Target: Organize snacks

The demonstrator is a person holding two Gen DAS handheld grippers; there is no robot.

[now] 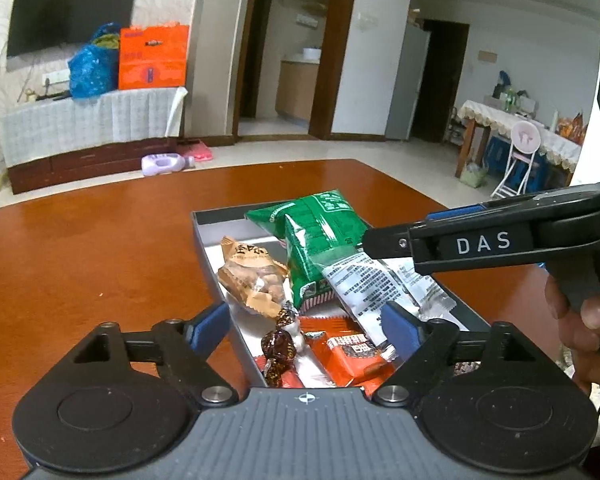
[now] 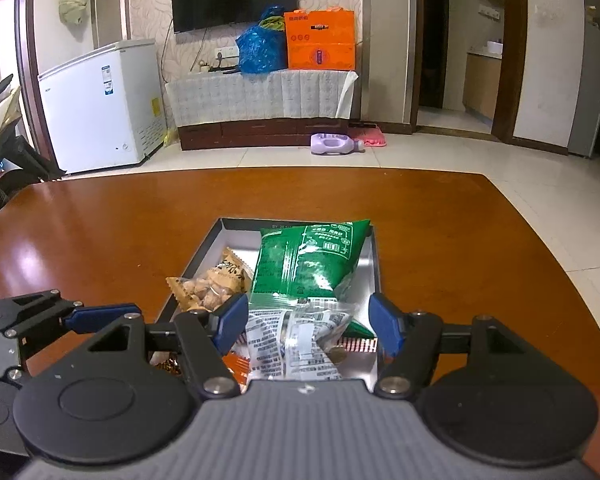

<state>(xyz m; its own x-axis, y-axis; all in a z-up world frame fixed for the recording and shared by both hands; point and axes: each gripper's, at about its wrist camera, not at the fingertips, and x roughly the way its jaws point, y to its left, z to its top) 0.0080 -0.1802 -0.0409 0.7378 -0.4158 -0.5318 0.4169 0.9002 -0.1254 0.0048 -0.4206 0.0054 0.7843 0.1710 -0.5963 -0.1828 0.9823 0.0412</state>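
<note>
Glossy wooden table (image 2: 100, 232) bears a rectangular metal tray (image 2: 374, 256) of crinkly packets; both tools gape wide, empty.

Glossy polished wood table (image 2: 100, 232), shiny metallic-lined tray (image 1: 236, 332), crinkly glossy plastic green packet (image 2: 308, 264), matt black claw (image 1: 306, 328)

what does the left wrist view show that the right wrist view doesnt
Only the left wrist view: a hand holding the right gripper, brown foil candies, and a cloth-covered side table.

Only the right wrist view: a white chest freezer.

Both: the grey tray on the brown table, green packet, peanut packet, white printed packet, TV and orange box.
</note>
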